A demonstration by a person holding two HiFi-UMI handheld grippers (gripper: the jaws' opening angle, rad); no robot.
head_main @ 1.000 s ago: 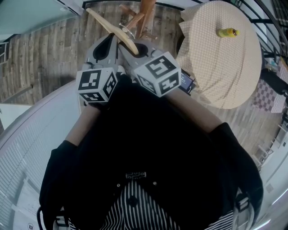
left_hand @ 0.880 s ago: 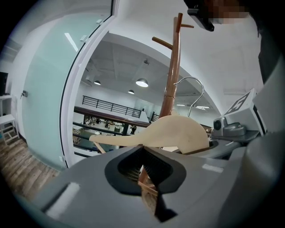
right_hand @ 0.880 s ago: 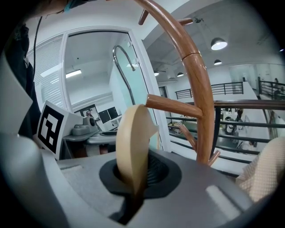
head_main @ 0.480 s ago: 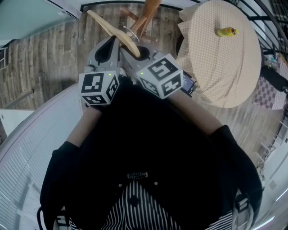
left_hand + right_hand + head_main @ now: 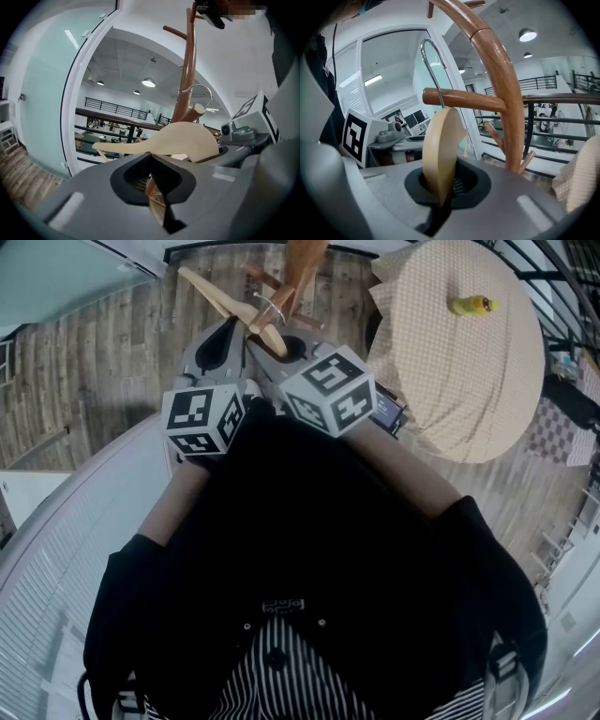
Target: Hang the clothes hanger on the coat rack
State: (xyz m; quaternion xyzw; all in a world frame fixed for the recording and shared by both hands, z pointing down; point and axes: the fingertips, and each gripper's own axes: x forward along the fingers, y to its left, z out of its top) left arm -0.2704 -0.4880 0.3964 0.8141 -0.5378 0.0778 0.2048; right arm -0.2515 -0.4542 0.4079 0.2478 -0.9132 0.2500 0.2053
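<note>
Rack: brown curved wooden coat rack [image 5: 502, 70] is standing straight ahead of both grippers, 1 round side peg [image 5: 464, 99] reaching across the right gripper view.
Hanger: pale flat wooden clothes hanger with a wire hook [image 5: 439, 150] is sitting up at the rack, just beside that peg, 1 shoulder end down in the right gripper.
Handling: likely light and stiff; smooth finished wood, so probably sliding or pivoting if pinched loosely. Not fragile.
Hold: I'm judging the broad shoulder end the best spot, leaving the hook free.
Right gripper [image 5: 440, 201]: jaws are clamping flat on the hanger's shoulder end.
Left gripper [image 5: 152, 180]: jaws are standing a narrow slit apart, gripping nothing; the hanger is passing above them.
Hook [image 5: 433, 70]: thin grey wire bend is arching above the peg; seated or not, can't tell.
</note>
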